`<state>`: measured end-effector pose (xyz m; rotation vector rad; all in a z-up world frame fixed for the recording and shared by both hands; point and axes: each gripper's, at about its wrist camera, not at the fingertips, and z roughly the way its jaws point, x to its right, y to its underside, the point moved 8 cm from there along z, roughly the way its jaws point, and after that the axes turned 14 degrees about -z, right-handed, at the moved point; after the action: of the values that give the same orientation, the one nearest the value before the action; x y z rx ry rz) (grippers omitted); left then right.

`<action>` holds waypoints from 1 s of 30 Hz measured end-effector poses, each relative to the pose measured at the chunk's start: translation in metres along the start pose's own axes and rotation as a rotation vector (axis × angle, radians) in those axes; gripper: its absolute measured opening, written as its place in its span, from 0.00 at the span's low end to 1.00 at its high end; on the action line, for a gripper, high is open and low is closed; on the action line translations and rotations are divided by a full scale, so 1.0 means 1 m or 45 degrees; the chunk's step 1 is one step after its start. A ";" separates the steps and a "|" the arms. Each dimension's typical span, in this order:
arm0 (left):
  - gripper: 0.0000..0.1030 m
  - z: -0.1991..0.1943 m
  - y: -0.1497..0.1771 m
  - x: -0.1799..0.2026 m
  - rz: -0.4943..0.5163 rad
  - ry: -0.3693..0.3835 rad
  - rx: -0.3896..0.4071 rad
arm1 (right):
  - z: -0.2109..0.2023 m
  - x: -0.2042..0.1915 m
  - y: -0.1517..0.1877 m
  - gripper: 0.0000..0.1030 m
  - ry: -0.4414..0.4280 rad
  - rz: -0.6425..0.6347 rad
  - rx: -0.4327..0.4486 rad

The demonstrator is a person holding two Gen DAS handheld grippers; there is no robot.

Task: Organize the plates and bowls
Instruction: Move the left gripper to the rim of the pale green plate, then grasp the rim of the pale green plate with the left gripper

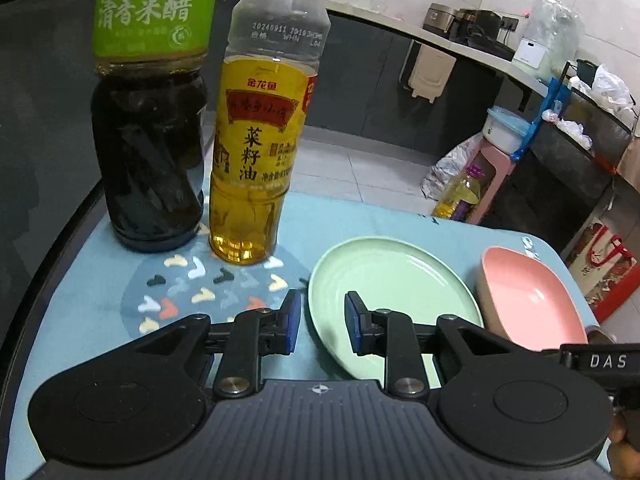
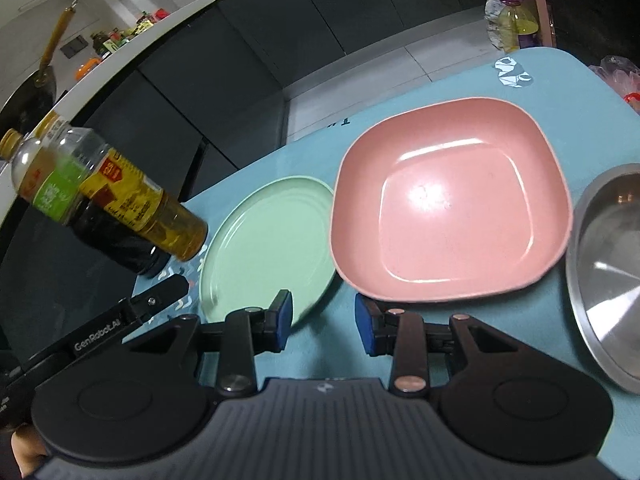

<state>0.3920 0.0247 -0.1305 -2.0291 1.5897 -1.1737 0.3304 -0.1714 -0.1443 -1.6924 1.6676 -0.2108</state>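
Observation:
A round green plate (image 1: pixel 394 292) lies on the blue table mat, also seen in the right wrist view (image 2: pixel 268 244). A pink square bowl (image 1: pixel 532 300) sits just right of it, touching its rim (image 2: pixel 452 216). A steel bowl (image 2: pixel 608 272) stands at the far right. My left gripper (image 1: pixel 320 324) is open and empty, its jaws straddling the plate's near left rim. My right gripper (image 2: pixel 324 322) is open and empty, just in front of where the plate and the pink bowl meet. The left gripper's body shows in the right wrist view (image 2: pixel 120 320).
A dark vinegar bottle (image 1: pixel 150 128) and a yellow oil bottle (image 1: pixel 256 160) stand on a patterned coaster (image 1: pixel 200 292) at the left of the mat. The table edge (image 1: pixel 400 200) drops to a tiled floor with an oil jug (image 1: pixel 460 196) and a pink stool.

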 end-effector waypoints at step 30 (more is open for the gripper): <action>0.20 -0.028 0.032 -0.012 0.083 -0.078 -0.020 | -0.002 -0.035 0.008 0.03 0.007 -0.269 -0.032</action>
<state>0.3495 0.0316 -0.1397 -1.9875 1.6277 -1.0683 0.3178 -0.1393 -0.1346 -1.8888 1.5000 -0.2964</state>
